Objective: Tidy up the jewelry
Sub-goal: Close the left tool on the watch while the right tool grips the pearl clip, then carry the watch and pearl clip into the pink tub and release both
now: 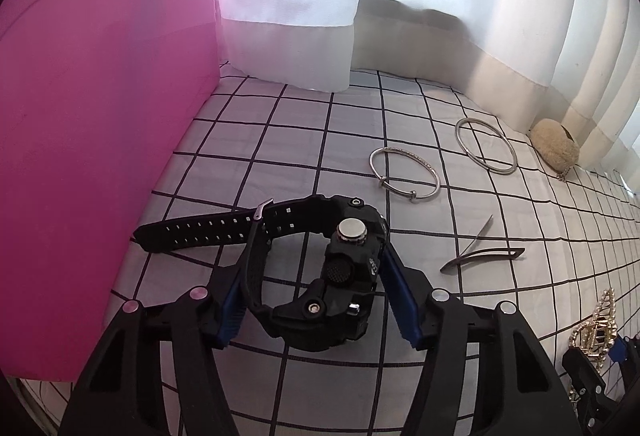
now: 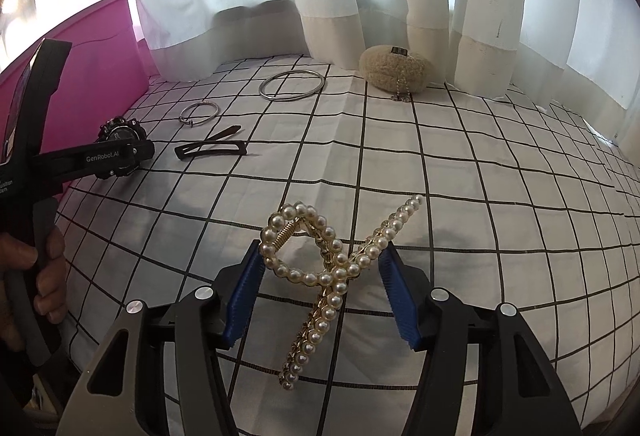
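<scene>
Two items are held at once: a black watch [image 1: 320, 272] is clamped between the blue pads of the left gripper [image 1: 316, 300], and a pearl hair claw [image 2: 332, 268] is pinched between the narrowed fingers of the right gripper [image 2: 320, 296]. Beyond them, two silver bangles [image 1: 404, 174] [image 1: 486, 145], a dark hair clip [image 2: 210, 148] and a fuzzy beige pouch [image 2: 394, 73] are left scattered on the checked sheet [image 2: 480, 196]. Little sorting appears done; no container is visible besides the pink box [image 1: 92, 116].
</scene>
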Motion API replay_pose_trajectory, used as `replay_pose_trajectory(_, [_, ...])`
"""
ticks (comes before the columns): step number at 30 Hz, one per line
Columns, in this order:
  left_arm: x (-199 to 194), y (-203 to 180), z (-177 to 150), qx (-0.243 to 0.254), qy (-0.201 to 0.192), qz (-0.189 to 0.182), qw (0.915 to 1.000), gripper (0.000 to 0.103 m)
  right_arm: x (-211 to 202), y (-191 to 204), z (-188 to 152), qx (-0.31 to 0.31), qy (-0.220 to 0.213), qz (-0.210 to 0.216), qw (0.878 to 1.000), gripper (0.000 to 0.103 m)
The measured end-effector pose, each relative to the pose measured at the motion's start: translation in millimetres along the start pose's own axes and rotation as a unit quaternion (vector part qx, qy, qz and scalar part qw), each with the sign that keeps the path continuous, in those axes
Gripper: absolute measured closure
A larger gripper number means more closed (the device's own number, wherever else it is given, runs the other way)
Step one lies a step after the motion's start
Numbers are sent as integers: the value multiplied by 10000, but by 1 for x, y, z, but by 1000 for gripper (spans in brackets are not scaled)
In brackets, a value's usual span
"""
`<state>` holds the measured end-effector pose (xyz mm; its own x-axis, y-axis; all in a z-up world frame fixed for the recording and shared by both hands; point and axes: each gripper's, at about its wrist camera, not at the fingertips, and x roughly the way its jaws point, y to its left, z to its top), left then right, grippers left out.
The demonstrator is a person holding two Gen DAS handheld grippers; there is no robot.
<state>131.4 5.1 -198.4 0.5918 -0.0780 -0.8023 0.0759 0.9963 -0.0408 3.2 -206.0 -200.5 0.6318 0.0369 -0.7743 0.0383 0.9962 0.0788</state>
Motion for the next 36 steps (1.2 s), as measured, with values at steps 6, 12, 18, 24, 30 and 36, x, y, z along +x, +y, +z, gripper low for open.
replay_pose_trajectory(6, [-22, -8, -4, 75, -95, -13, 9999, 44, -14, 2, 8, -54, -71, 58, 9999, 47])
replay_pose_trajectory(12, [-50, -12, 1, 62, -137, 102, 9998, 44, -30, 3, 19, -124, -105, 171, 9997, 47])
replay_pose_trajectory(18, [-79, -18, 10, 24, -271, 91, 9996, 44, -45, 2, 31, -211, -137, 260, 9993, 56])
replay_pose_trajectory(24, [-102, -28, 17, 30, -402, 140, 9991, 44, -36, -4, 29, -217, 8, 365, 9991, 57])
replay_pose_trajectory(30, [-122, -29, 21, -1, -491, 171, 9986, 44, -36, -10, 36, -142, 5, 457, 9989, 57])
replay_pose_trajectory(36, [-142, -24, 24, -94, -555, 214, 9982, 44, -57, -7, 59, -223, -270, 563, 9978, 57])
